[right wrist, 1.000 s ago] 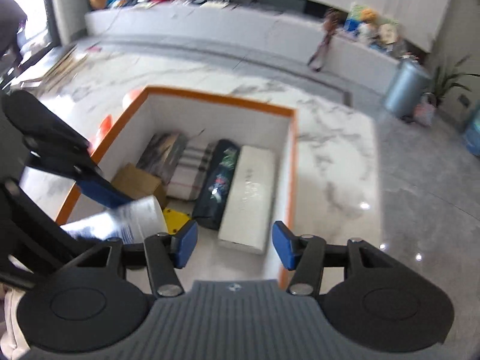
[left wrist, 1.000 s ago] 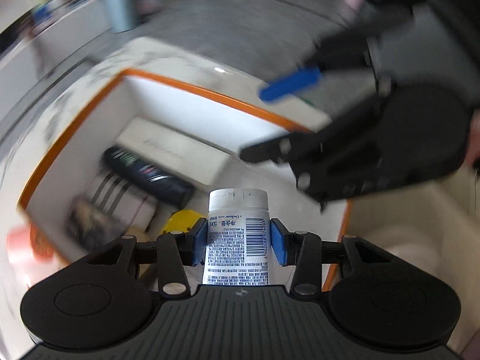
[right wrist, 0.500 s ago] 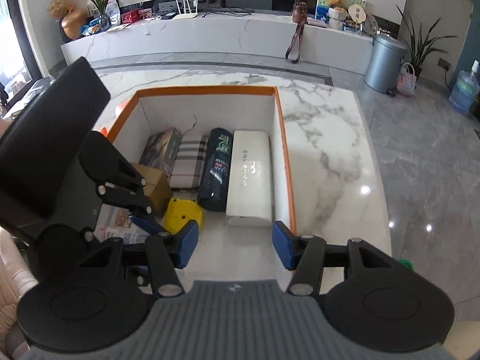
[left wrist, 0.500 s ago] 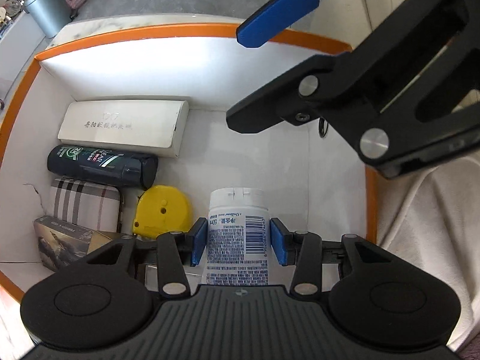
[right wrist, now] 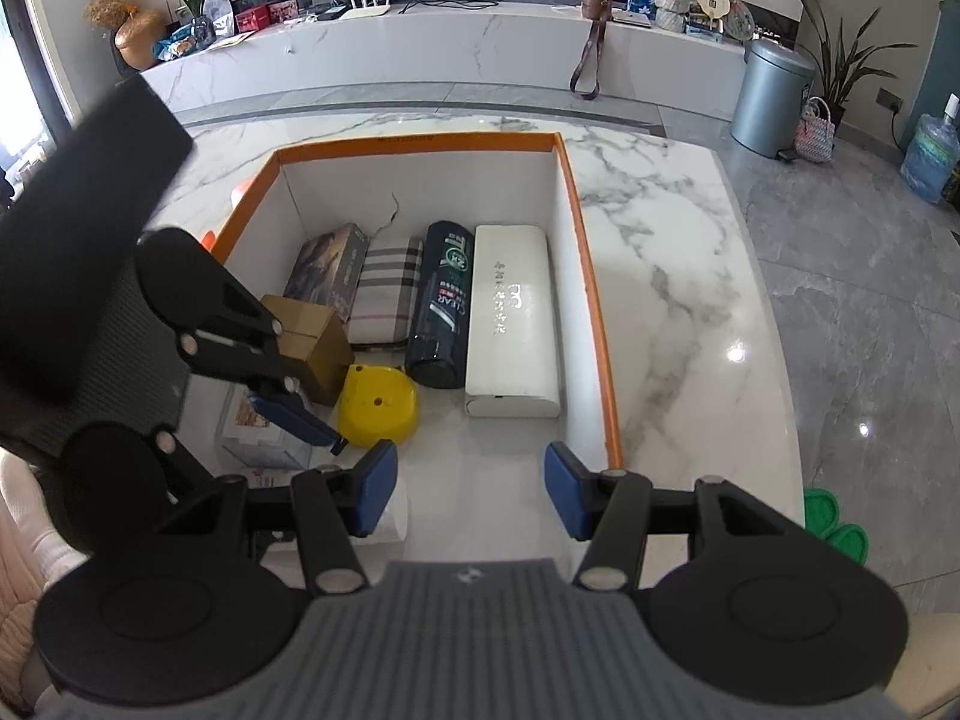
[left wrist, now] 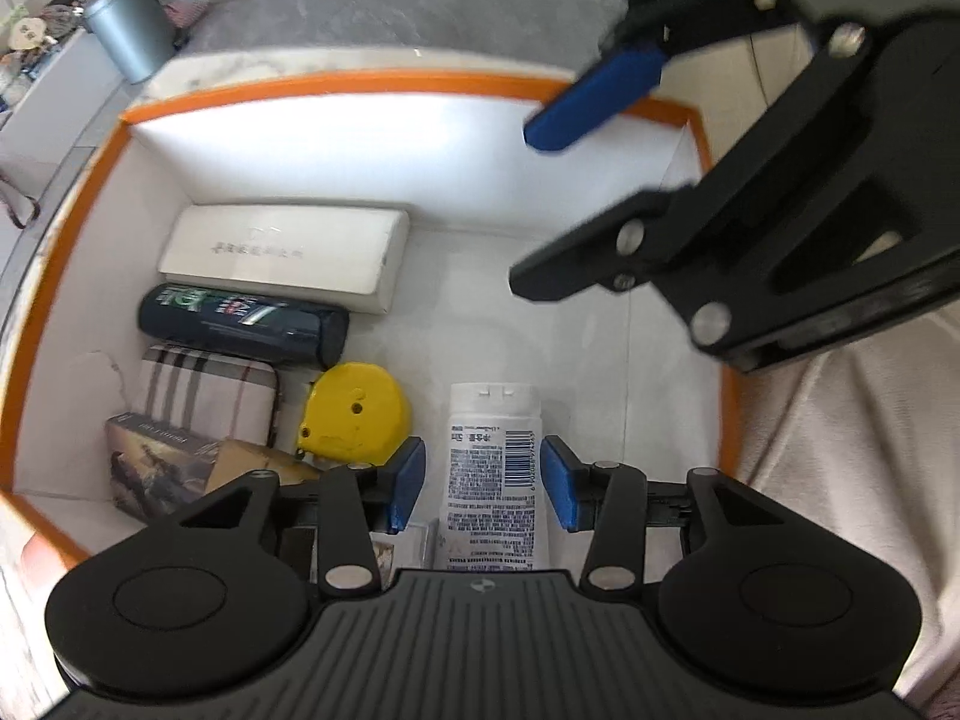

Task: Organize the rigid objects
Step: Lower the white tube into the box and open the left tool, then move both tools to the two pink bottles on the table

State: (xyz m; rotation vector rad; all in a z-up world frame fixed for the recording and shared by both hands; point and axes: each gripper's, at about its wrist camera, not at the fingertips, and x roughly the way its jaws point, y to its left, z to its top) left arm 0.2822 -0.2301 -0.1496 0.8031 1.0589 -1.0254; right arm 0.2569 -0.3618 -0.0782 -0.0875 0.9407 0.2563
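A white tube with a barcode (left wrist: pixel 495 468) lies on the floor of the orange-rimmed white box (left wrist: pixel 360 87). My left gripper (left wrist: pixel 483 483) is low inside the box, its blue pads spread on either side of the tube with gaps showing, so it is open. My right gripper (right wrist: pixel 471 489) is open and empty, held above the box's near end; it shows in the left wrist view (left wrist: pixel 600 96). In the box lie a white case (right wrist: pixel 510 324), a dark bottle (right wrist: pixel 444 306), a plaid pouch (right wrist: pixel 387 288), a yellow tape measure (right wrist: pixel 378 405), a picture box (right wrist: pixel 327 270) and a brown carton (right wrist: pixel 309 342).
The box sits on a white marble table (right wrist: pixel 672 276) whose right edge drops to a grey floor. A beige cloth (left wrist: pixel 840 420) lies beside the box. A grey bin (right wrist: pixel 771 99) and a water jug (right wrist: pixel 930 159) stand on the floor far behind.
My left gripper lowered the white tube into the box and its pads have now parted from it. My right gripper drew back and up over the box's near end.
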